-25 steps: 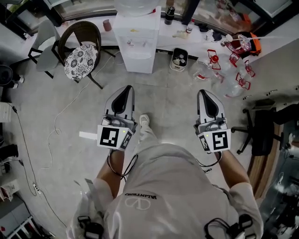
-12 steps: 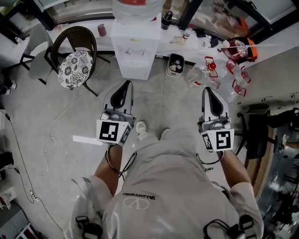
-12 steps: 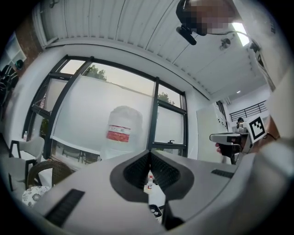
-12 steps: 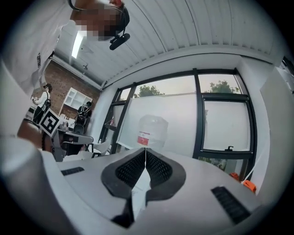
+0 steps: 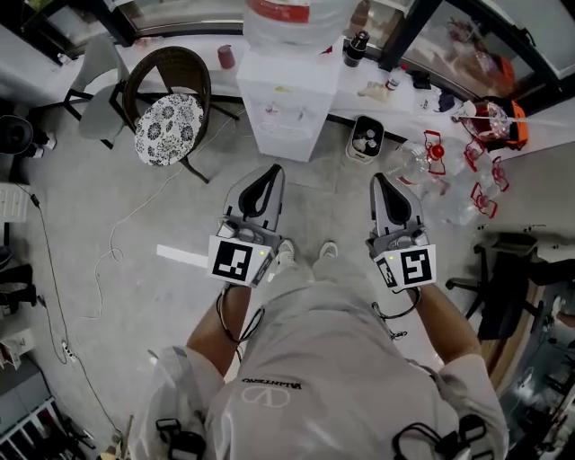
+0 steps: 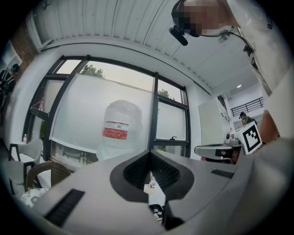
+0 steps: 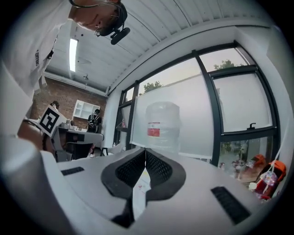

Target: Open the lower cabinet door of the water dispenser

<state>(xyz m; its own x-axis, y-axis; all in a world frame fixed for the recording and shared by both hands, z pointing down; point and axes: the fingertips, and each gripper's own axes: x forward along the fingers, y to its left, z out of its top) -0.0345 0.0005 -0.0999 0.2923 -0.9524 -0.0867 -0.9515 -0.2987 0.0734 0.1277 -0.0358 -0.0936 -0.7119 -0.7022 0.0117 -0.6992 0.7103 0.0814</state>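
i see: boxy white dispenser, clear round bottle on top | left gripper jaws together | right gripper jaws together | both over speckled grey floor

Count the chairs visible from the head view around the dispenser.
3: a wicker chair just left of the water dispenser, a pale chair farther left, and a black office chair at the right edge. Others may sit outside the frame.
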